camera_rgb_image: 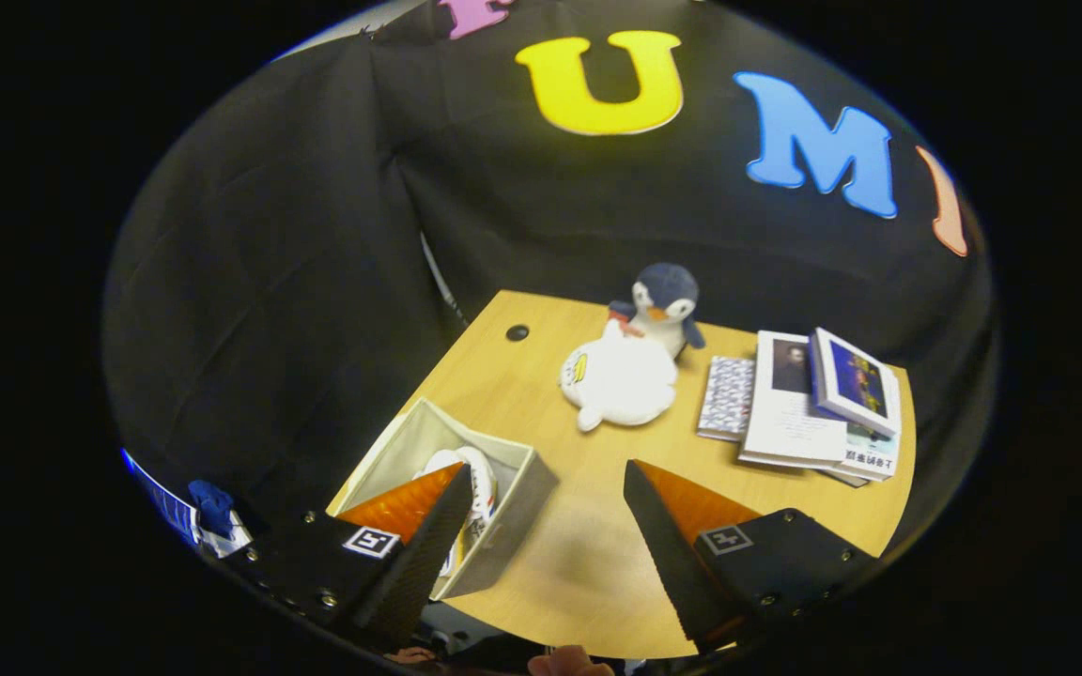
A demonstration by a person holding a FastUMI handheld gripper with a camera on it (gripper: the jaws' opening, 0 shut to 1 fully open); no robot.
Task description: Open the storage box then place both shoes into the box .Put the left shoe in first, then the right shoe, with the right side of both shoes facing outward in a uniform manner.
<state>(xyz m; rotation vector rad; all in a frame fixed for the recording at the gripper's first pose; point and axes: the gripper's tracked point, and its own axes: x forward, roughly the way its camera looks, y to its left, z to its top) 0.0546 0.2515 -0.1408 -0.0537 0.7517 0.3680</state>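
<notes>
Pale wood makes up the table top (588,554), and the gripper (546,488) hangs above it with its fingers spread wide and nothing between them but bare board. The storage box (517,512), grey and lidless, sits at the table's near left corner, under and just beyond the left finger (424,549), which crosses in front of its opening. Inside lies a white shoe (480,483) with dark markings; the finger hides most of it, so which shoe it is and which way it faces cannot be made out, nor whether a second one lies beneath.

Farther off, beyond the fingers, a white plush toy (618,380) lies flat, touching a penguin plush (665,305) that sits upright behind it. To their right, a patterned notebook (727,396) lies just beside a stack of books (818,404), a smaller book with a blue cover on top. A dark round hole (517,332) marks the table's far left corner. A fingertip (567,663) is cut off at the near edge.
</notes>
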